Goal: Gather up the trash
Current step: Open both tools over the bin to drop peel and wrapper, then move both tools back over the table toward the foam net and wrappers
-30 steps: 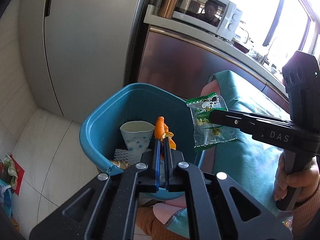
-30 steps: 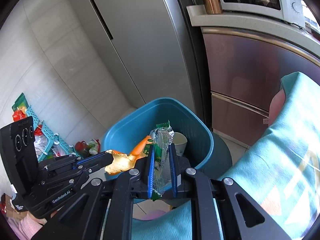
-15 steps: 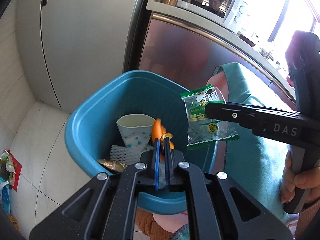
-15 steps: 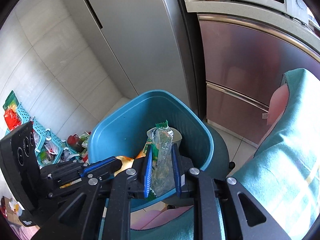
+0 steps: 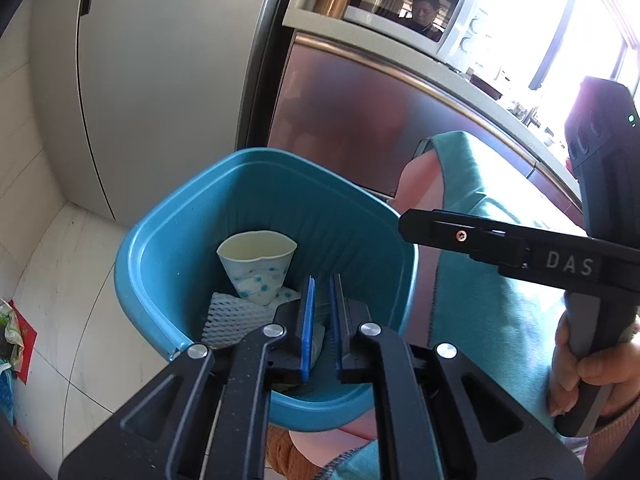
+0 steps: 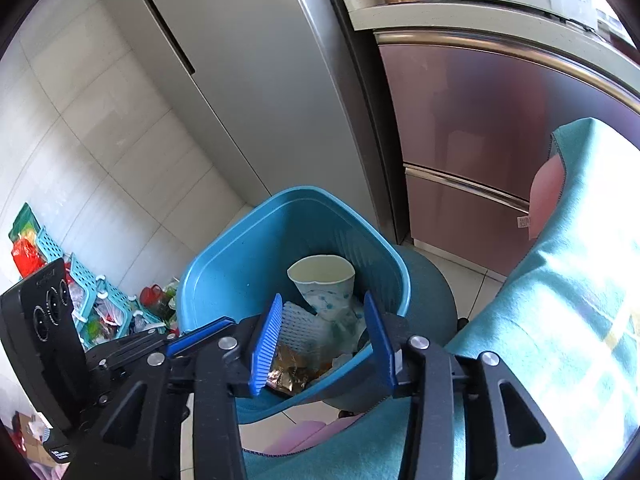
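With both tongs hovering empty over the blue bin (image 6: 240, 264), right tongs (image 6: 322, 344) spread wide and left tongs (image 5: 320, 312) slightly parted, withdrawing straight upward is advisable.

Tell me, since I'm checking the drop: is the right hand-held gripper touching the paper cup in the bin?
Apart. In the right wrist view the right hand-held gripper is open above the blue bin; the paper cup stands lower inside.

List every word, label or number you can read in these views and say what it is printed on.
"DAS": white letters on the side of the right gripper, seen from the left wrist view.
White label on the left gripper body, low in the right wrist view: too blurred to read.
Microwave dial markings: too small to read.
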Motion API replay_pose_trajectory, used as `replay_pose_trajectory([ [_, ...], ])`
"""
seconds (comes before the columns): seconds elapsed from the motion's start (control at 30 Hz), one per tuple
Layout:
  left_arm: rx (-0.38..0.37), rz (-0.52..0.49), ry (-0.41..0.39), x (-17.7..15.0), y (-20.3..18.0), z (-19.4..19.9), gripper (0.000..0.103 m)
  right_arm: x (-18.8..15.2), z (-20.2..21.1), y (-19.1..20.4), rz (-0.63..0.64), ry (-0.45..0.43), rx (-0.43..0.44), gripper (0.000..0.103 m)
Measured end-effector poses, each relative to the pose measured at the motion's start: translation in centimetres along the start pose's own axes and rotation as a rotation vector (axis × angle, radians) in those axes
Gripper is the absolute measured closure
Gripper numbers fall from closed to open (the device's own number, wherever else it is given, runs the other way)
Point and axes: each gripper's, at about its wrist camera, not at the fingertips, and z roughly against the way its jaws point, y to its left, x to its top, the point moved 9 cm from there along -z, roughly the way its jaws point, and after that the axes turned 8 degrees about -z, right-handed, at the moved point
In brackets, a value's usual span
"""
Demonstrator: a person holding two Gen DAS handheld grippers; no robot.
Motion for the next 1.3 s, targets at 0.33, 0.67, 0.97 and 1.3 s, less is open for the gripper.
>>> replay_pose_trajectory([
  [0.33, -0.025, -0.044, -0.069, 0.9, -2.3, 3.1, 0.083, -1.0, 4.9, -0.3, 0.007, -0.097, 0.068, 0.063],
  [0.67, -0.177, -0.192, -0.108, 1.8, -11.2, 4.6, 0.069, -3.5, 15.3, -5.3, -0.032, -0.287, 0.036, 0.062],
  [0.97, -0.308, -0.363, -0.076, 1.7, -23.2, 2.9, 0.063, -5.6, 25.4, -14.7, -0.154, -0.457, -0.124, 0.06],
  [1.3, -0.407, -0.447, -0.017, 2.8, -34.5, -1.0, 0.053, -4.8, 28.7, -26.1, -0.251, -0.448, -0.303, 0.047],
])
